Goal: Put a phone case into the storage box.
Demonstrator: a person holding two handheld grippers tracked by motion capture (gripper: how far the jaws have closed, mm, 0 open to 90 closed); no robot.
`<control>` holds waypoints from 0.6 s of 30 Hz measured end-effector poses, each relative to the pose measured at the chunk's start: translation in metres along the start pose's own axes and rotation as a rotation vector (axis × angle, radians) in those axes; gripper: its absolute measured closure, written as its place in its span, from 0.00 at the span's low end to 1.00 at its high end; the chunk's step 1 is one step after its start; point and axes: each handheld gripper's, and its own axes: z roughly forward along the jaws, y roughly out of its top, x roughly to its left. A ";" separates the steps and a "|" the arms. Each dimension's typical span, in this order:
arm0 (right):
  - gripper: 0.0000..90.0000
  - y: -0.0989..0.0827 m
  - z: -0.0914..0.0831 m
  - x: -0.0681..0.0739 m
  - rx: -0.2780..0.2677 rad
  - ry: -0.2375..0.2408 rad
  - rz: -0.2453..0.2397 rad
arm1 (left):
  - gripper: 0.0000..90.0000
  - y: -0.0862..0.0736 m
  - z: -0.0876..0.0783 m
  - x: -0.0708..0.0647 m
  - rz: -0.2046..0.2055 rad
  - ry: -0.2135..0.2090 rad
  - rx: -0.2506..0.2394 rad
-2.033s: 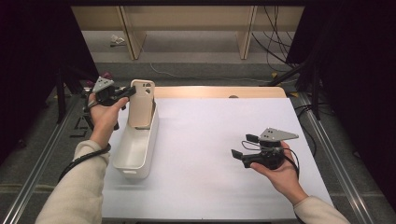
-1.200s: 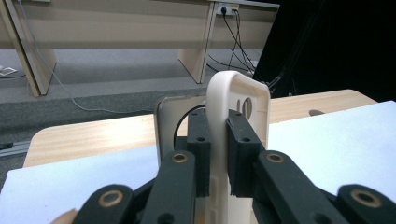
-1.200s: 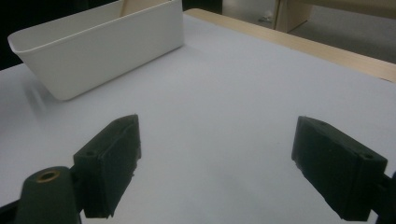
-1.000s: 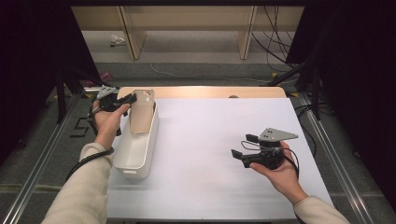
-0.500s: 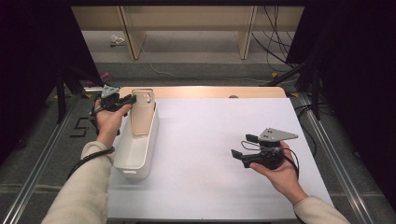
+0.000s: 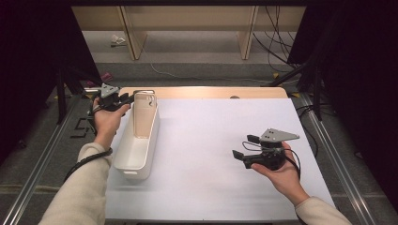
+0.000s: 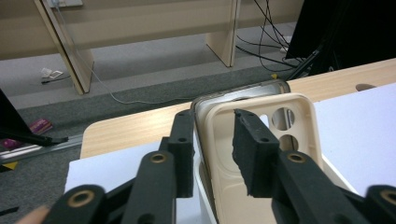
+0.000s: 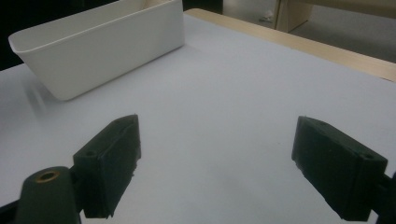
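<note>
— At the far left end of the table (image 6: 263, 187), what is the left claw (image 6: 126, 97) doing?

— Its jaws are pinched on the top edge of a beige phone case (image 7: 261, 135), one jaw outside it and one inside. The case stands upright, leaning at the far end of a white bin (image 6: 136, 150). In the left claw's view a grey rim shows just behind the case; I cannot tell what it belongs to.

— And the right claw (image 6: 241, 150)?

— Spread wide, held in the right hand (image 6: 281, 173) low over the white sheet (image 6: 211, 136), well apart from the bin. Nothing sits between its jaws; its view shows the bin's long side (image 8: 102, 46) across bare sheet.

— Anything around that crowds them?

— Not on the sheet. Beyond the table's wooden edge is grey floor (image 6: 197, 51) with loose cables (image 6: 277, 42), two pale wooden legs (image 6: 131, 33) of some furniture, and a small bit of litter (image 6: 117, 41). Dark drapes (image 6: 356, 70) hang on both sides, and metal rails (image 6: 328, 140) run along the table.

— Any writing or brand to read?

— None legible. The case shows round camera cutouts (image 7: 282, 119) only.
</note>
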 end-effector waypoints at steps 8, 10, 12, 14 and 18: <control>0.18 0.000 0.000 0.000 -0.001 -0.002 -0.001 | 0.56 0.004 -0.023 -0.006 -0.010 -0.033 0.009; 0.18 0.000 0.000 0.000 0.002 -0.001 0.000 | 0.50 0.005 -0.030 -0.008 -0.022 -0.045 0.002; 0.18 0.000 0.001 0.001 0.000 -0.001 0.000 | 0.44 0.005 -0.036 -0.011 -0.014 -0.054 -0.003; 0.18 0.000 0.000 0.001 -0.001 -0.001 -0.001 | 0.37 0.005 -0.043 -0.017 0.003 -0.068 -0.013; 0.18 0.000 0.000 0.000 0.001 -0.002 0.001 | 0.26 0.005 -0.053 -0.026 0.042 -0.092 -0.013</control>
